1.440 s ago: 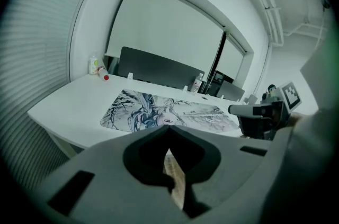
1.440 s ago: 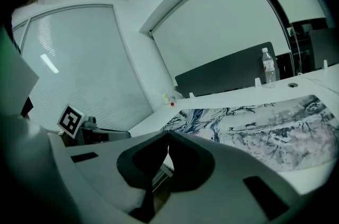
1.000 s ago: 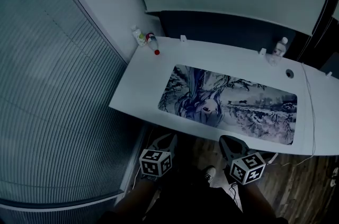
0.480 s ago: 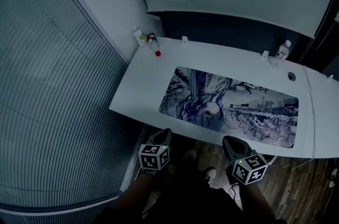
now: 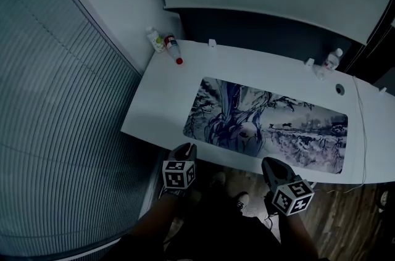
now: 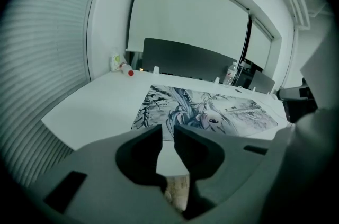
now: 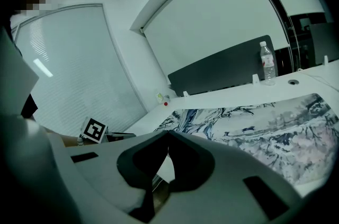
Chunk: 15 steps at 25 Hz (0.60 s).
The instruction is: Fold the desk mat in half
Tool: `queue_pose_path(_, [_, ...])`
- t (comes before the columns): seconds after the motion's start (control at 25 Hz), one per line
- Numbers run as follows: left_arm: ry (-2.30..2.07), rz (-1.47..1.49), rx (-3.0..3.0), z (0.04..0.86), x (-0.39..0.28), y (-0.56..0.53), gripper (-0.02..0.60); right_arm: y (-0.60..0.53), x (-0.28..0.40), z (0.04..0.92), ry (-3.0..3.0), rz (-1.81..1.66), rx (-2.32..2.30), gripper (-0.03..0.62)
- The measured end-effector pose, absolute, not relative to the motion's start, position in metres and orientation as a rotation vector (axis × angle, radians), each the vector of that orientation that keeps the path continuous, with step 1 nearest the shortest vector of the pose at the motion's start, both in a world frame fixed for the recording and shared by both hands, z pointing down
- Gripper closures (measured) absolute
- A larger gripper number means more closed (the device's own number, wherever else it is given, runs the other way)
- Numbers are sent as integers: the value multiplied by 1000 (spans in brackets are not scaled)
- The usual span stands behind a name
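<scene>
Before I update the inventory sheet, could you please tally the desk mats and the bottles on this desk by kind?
Desk mat: 1
Bottles: 3 (two at the far left corner, one at the far right)
Total: 4

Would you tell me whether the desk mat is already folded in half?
No, the desk mat lies flat and fully spread on the white desk, with its whole printed picture showing.
</scene>
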<state>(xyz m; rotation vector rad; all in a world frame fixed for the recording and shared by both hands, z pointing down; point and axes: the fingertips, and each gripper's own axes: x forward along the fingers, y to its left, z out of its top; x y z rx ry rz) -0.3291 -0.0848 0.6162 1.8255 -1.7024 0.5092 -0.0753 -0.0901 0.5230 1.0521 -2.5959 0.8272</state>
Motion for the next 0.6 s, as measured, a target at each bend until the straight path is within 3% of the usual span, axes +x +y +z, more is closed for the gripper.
queue_pose_path(0.24, [-1686,572,1805,642,-351,-106,443,-101,-86,526,-2565,823,1098,571])
queue_pose_path(0.6, [-1667,693,1756,673,-378,-132,386,-111,-93,532,-2509,859,1144,571])
